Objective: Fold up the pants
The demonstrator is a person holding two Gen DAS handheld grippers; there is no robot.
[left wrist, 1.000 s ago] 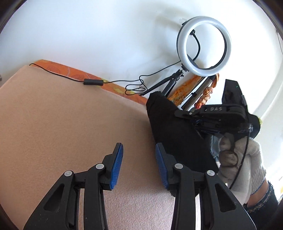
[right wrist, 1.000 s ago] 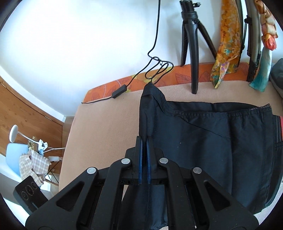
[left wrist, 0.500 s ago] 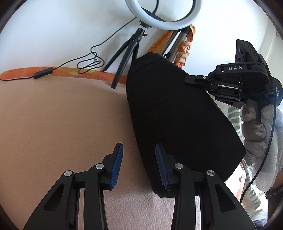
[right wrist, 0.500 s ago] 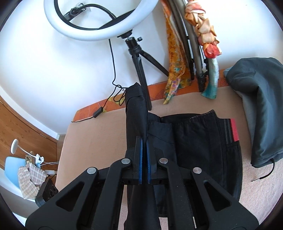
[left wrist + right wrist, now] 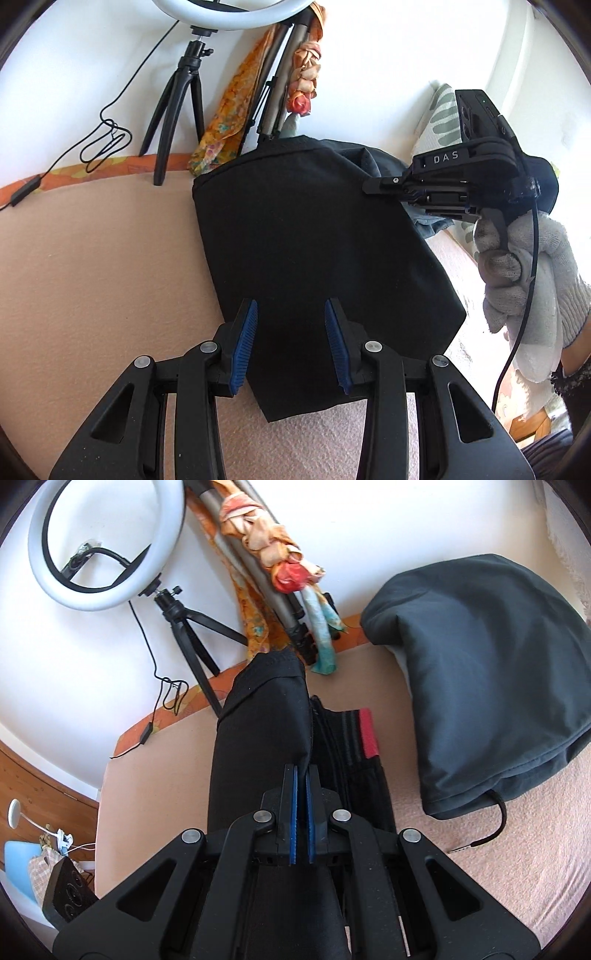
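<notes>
Black pants (image 5: 314,240) lie on the pinkish blanket (image 5: 92,277) of a bed. In the right wrist view a lifted layer of the pants (image 5: 258,738) hangs over the part with the red-striped waistband (image 5: 367,731). My right gripper (image 5: 301,771) is shut on the edge of that layer. In the left wrist view the right gripper (image 5: 369,186), held by a gloved hand (image 5: 535,277), pinches the cloth's upper right edge. My left gripper (image 5: 291,317) is open just over the near part of the pants. Its blue pads stand apart and press on nothing.
A ring light (image 5: 107,542) on a black tripod (image 5: 177,110) stands at the wall behind the bed. Beside it lean poles with colourful scarves (image 5: 229,110). A dark grey garment (image 5: 480,664) with a drawstring lies at the right. A black cable (image 5: 107,140) trails along the bed's orange edge.
The right gripper has carried the held layer of the pants to the right, over the waistband part. The left gripper has come across, and the pants now lie under its fingers.
</notes>
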